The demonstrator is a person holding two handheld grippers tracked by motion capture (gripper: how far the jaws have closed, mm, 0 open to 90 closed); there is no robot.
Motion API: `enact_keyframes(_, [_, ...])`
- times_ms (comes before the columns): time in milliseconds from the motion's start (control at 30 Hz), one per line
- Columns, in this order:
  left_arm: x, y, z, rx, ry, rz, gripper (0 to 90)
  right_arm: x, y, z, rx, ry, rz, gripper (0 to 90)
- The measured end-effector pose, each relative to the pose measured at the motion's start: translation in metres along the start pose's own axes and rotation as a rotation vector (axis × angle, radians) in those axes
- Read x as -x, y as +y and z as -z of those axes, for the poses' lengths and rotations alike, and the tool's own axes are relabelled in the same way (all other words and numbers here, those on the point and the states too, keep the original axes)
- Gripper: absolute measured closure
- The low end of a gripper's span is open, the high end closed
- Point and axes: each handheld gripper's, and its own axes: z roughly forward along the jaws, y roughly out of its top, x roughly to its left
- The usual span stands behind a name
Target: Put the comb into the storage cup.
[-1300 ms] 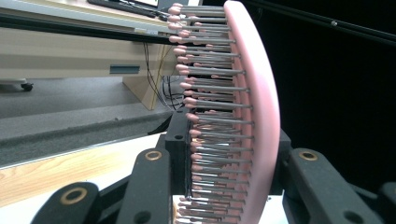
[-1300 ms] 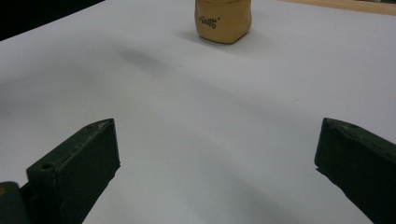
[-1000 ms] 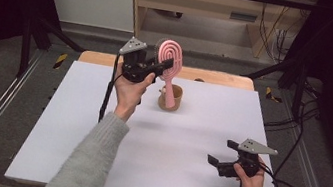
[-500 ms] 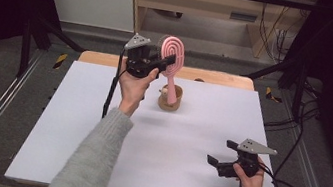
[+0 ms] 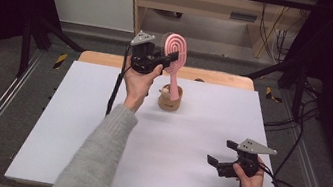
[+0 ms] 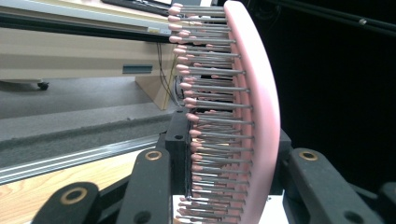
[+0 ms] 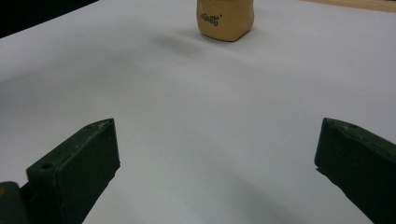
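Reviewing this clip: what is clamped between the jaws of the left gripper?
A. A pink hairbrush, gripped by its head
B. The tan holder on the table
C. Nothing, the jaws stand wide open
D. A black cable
A: the left gripper is shut on the pink hairbrush at its head, bristles and pink back lying between the jaws in the left gripper view, while the tan holder stands on the table below.

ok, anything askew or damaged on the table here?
Nothing broken or spilled. The pink hairbrush leans, handle down in the tan cup, its head clamped in the left gripper. The right gripper is open, low over the white board, holding nothing.
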Motion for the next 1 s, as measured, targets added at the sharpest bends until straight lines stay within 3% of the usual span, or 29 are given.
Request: enact_keyframes(1000, [-0.014,-0.007,-0.033,-0.004,0.049,-0.008,63.6,0.000,-0.001,-0.001,-0.004,-0.001,0.000,0.3])
